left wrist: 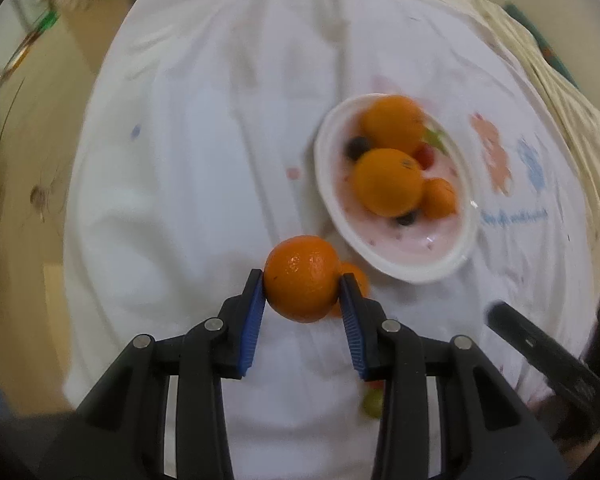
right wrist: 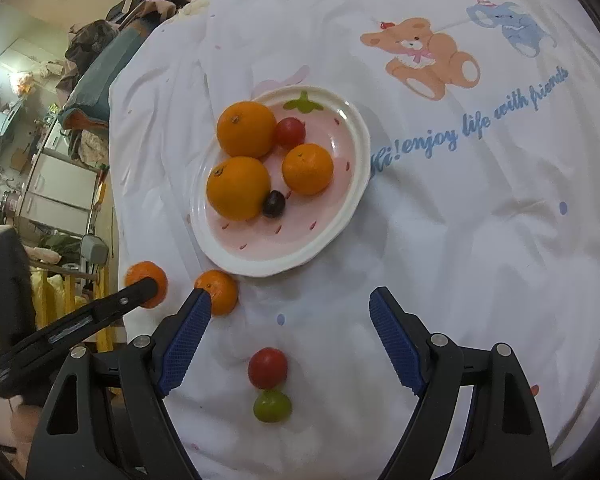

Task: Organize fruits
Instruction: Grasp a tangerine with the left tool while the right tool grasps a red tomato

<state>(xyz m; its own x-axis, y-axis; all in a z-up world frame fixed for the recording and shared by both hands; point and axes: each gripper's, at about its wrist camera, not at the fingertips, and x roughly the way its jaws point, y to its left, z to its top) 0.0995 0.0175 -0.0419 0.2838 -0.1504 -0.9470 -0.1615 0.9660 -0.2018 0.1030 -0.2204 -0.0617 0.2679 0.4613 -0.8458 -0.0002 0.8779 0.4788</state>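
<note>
My left gripper (left wrist: 302,278) is shut on a mandarin (left wrist: 302,278) and holds it above the white cloth, left of and below the pink-and-white plate (left wrist: 328,184). The same mandarin (right wrist: 147,276) and left gripper show in the right wrist view. The plate (right wrist: 356,184) holds three oranges (right wrist: 238,188), a red tomato (right wrist: 290,131) and a dark grape (right wrist: 274,204). Another mandarin (right wrist: 218,292) lies on the cloth by the plate's near rim. My right gripper (right wrist: 290,312) is open and empty, above a red tomato (right wrist: 267,367) and a green grape (right wrist: 272,406).
The white cloth (right wrist: 460,220) with a bear print (right wrist: 424,58) and blue lettering covers the surface. Its left edge drops off toward a cluttered room with shelves (right wrist: 56,184). A cream knitted fabric (left wrist: 540,92) lies beyond the cloth's far right edge.
</note>
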